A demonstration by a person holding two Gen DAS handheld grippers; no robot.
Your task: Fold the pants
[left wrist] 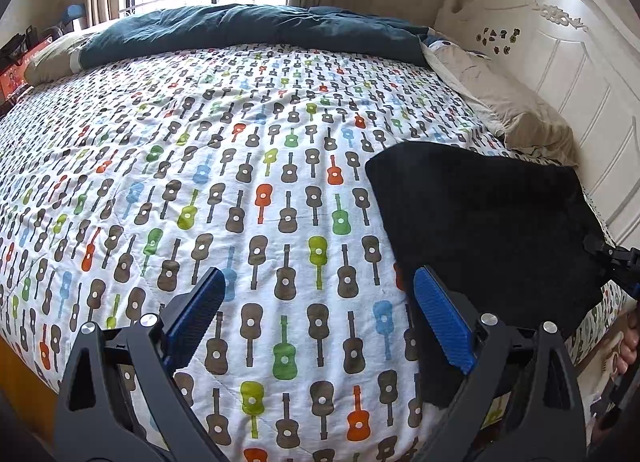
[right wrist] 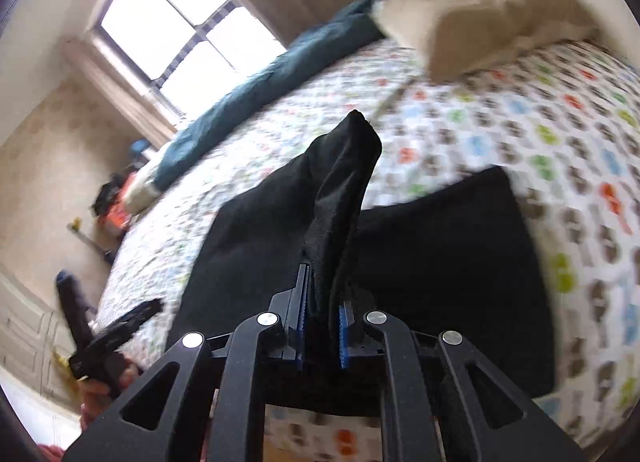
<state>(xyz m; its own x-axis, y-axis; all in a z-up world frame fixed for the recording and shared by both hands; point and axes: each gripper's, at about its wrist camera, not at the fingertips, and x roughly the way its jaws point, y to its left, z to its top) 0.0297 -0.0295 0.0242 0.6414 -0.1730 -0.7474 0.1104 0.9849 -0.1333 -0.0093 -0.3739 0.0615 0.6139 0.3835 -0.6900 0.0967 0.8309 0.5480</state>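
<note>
Left gripper point(left wrist: 320, 318): nearest of all, its blue ribbed fingers point(left wrist: 442, 322) spread wide and holding nothing, hovering over the bed beside the near left edge of the cloth.

Black soft fabric pants point(left wrist: 480, 230): lying on the white quilt printed with small coloured guitars point(left wrist: 224, 166), toward the headboard side and close to the bed's near edge; they look already doubled into a broad slab, though the dark cloth hides its seams.

Right gripper point(right wrist: 322, 326): fingers closed on a fold of the black pants point(right wrist: 340, 190), which stands up from the pinch in a tall peak while the rest lies flat on the quilt below.

Step in hand, as I judge it: one end is pinched and lifted, ready to be carried over the flat part.

Doing it well: keep the pinch firm and lift only enough for the cloth to clear itself, then lay it down edge to edge.

Left gripper's best use: press or pin the flat layer near its edge, so the slab does not drag across the quilt.

Risk: soft fabric sags and bunches; a one-point hold may let the far corner trail and land crooked.

Beige pillow point(left wrist: 516, 114): at the white carved headboard point(left wrist: 560, 74), near the pants; keep the swing short of it.
</note>
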